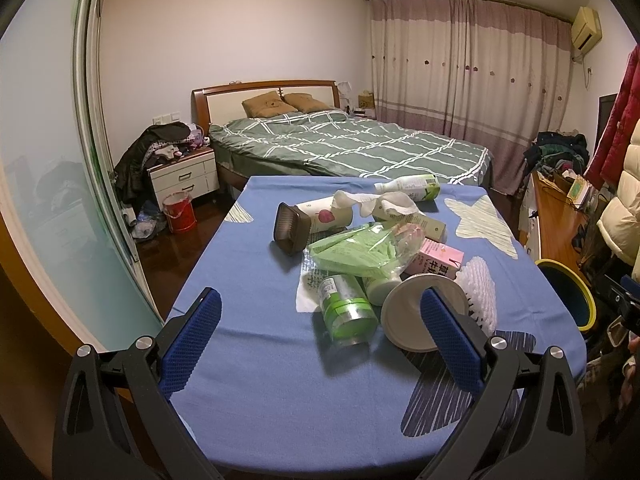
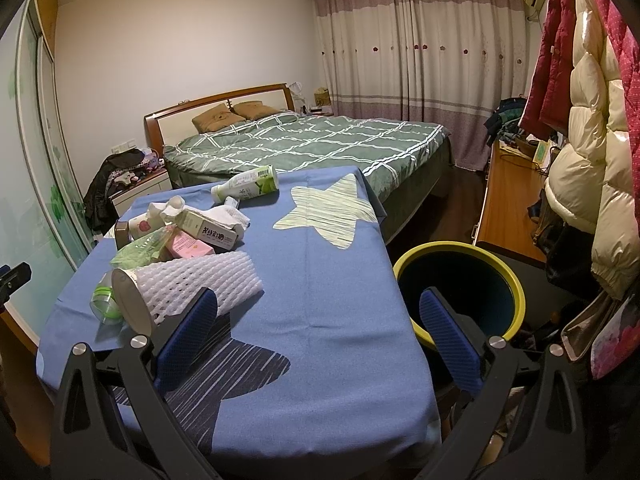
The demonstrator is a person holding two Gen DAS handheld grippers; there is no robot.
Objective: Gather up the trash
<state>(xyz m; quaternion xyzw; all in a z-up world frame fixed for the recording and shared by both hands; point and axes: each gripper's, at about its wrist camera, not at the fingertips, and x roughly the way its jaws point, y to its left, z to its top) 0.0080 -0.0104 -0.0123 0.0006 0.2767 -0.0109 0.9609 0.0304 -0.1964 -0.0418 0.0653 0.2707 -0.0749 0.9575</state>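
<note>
A heap of trash sits on a table draped in a blue star-print cloth (image 1: 256,360), with a bed beyond it and a yellow-rimmed bin (image 2: 460,280) standing just off the table's right edge. The left gripper (image 1: 320,340) hovers over the near end of the table, fingers spread wide and holding nothing; the right gripper (image 2: 318,336) hangs over the near right corner, equally wide and empty, one finger over the cloth and the other in front of the bin.

The pile lies at the middle and left of the table: a green-capped clear jar (image 1: 346,312) on its side nearest the left gripper, a white cup (image 1: 416,312) tipped over beside it with a white foam net sleeve (image 2: 200,284) around its body, a green plastic bag (image 1: 352,250), a pink carton (image 1: 440,260), a brown brush (image 1: 290,226), crumpled tissue (image 1: 390,200) and, farthest off, a green-label bottle (image 2: 250,186).

The step in hand looks like a first pick. The jar seems the sensible choice: its long axis runs near to far, cap toward the gripper, so the fingers should straddle it across the width and close on the body rather than the rounded cap. The cup lies mouth toward the near left, its sleeve trailing to the far right; the soft net may slip, so a grip on the rim is likely firmer.
</note>
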